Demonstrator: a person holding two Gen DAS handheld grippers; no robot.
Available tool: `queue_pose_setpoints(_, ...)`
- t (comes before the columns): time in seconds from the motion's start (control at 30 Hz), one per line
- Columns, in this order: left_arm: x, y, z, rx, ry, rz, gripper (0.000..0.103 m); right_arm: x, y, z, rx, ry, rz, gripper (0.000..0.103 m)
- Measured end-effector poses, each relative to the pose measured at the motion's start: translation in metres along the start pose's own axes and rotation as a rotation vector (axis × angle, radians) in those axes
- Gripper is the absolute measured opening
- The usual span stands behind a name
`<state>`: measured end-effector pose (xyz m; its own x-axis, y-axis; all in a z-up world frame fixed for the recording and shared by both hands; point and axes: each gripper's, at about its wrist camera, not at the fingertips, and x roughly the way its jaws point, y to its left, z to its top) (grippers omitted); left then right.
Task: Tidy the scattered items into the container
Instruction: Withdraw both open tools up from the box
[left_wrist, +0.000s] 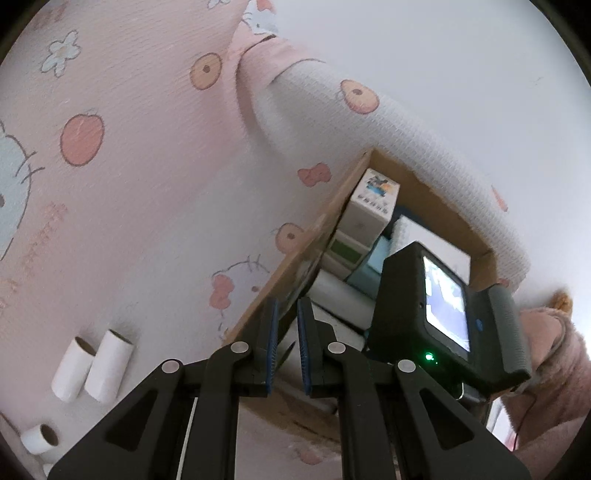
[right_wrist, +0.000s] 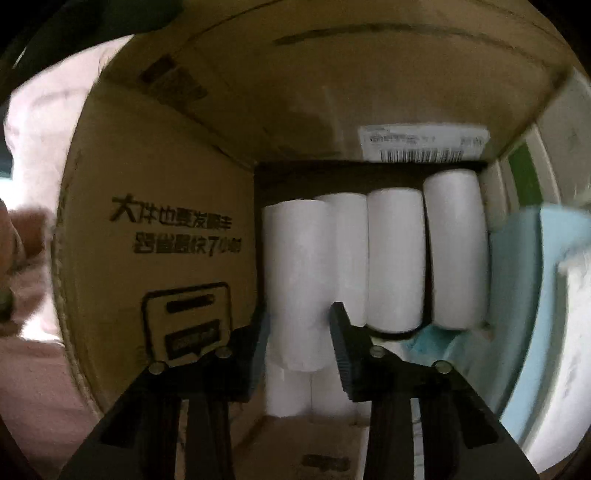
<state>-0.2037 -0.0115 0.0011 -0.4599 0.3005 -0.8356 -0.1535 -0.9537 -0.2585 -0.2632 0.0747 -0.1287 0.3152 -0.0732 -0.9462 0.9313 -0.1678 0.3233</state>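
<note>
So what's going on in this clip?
A person is packing white paper rolls into a cardboard box standing on a cartoon-print bedsheet. The right claw is inside the box, its fingers on either side of one roll beside others already stacked there; whether it grips is unclear. The left claw hovers at the box edge with nothing between its fingers. Three rolls lie out on the sheet.
</note>
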Motion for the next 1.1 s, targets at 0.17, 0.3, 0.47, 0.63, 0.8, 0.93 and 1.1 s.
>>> queue_pose_setpoints(0.17,0.002,0.002,-0.004,-0.016,0.023,-0.021,0.012,0.002,0.005,0.006,0.003,-0.006,-0.02,0.027)
queue_pose_setpoints(0.3,0.002,-0.001,-0.006,-0.018,0.035,-0.038,0.012,0.0,0.0,0.007,0.061,0.013,0.014,0.028)
queue_pose_setpoints(0.47,-0.001,-0.006,-0.008,-0.014,0.026,-0.031,0.012,-0.034,-0.015,-0.003,0.133,-0.114,-0.05,0.028)
queue_pose_setpoints(0.63,-0.005,-0.014,-0.013,-0.015,0.016,0.003,0.021,-0.065,-0.019,-0.021,0.207,-0.214,-0.085,0.028)
queue_pose_setpoints(0.8,-0.017,-0.032,-0.025,0.0,-0.031,0.06,0.043,-0.085,0.015,-0.033,0.174,-0.3,-0.234,0.028)
queue_pose_setpoints(0.93,-0.029,-0.051,-0.039,0.024,-0.067,0.077,0.05,-0.101,0.038,-0.055,0.126,-0.341,-0.282,0.028)
queue_pose_setpoints(1.1,-0.041,-0.076,-0.056,0.062,-0.098,0.069,0.051,-0.135,0.066,-0.091,0.079,-0.413,-0.379,0.028)
